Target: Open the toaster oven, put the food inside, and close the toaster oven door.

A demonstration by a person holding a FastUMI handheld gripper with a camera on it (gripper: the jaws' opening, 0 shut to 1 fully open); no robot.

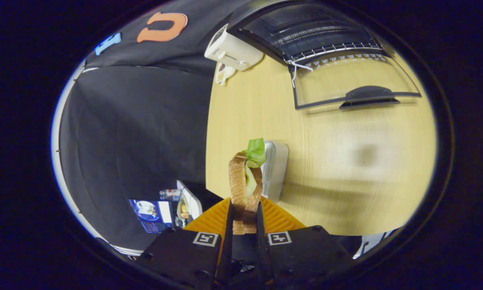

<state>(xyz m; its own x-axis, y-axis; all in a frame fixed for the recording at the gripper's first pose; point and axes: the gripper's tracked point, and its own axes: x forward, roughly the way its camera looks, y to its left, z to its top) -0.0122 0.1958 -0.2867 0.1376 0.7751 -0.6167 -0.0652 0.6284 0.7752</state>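
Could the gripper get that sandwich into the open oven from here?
Probably yes. The gripper is shut on the sandwich, the toaster oven door lies folded down, and bare table lies between them. The white tray sits beside the sandwich.

gripper (pixel 244 215): two flat dark body blocks side by side, angular outline; each carries a square black-and-white fiducial tag on its inner top corner; round screw heads visible along the outer and lower edges of both blocks; two thin blade-like fingers (pixel 228 219) rise from the gap between the blocks; ribbed, fan-shaped orange piece behind the fingers; dark mechanism in the central slot, detail unclear
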